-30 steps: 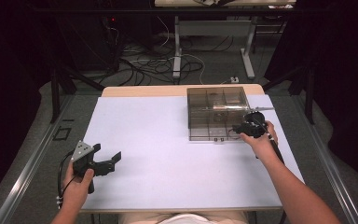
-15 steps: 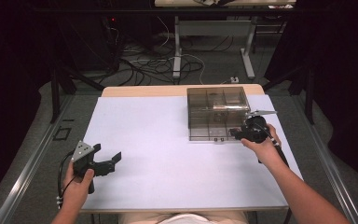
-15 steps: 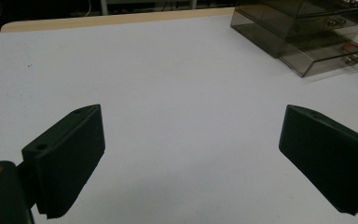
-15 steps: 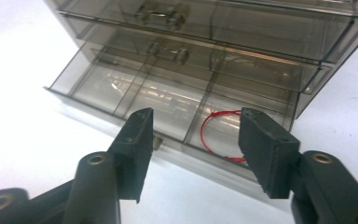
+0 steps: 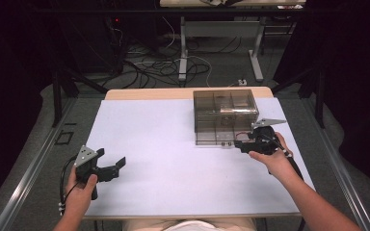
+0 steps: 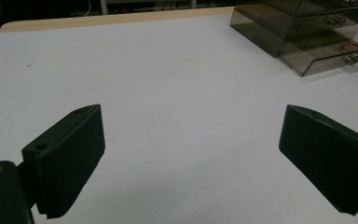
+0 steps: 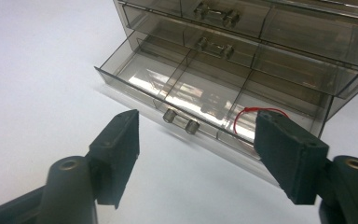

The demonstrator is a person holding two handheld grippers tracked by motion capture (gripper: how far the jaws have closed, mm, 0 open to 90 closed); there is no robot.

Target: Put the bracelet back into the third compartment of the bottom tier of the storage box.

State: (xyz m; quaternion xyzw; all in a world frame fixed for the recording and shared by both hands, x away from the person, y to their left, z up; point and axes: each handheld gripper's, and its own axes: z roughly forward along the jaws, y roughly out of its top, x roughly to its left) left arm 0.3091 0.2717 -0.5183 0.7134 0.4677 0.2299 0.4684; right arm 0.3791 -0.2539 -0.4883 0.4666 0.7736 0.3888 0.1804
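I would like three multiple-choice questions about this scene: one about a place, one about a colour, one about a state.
1. Where on the table does the drawer box stand?
A. far right part
B. near left corner
C. the middle

2. What colour is the thin loop in the bottom drawer?
A. blue
B. red
C. green

3. How is the bottom drawer?
A. shut
B. taken out
C. pulled partly out

Answers: 1 A, the high view shows it far and right. 2 B, the right gripper view shows a red loop. 3 C, its front juts past the drawers above, facing the open right gripper.
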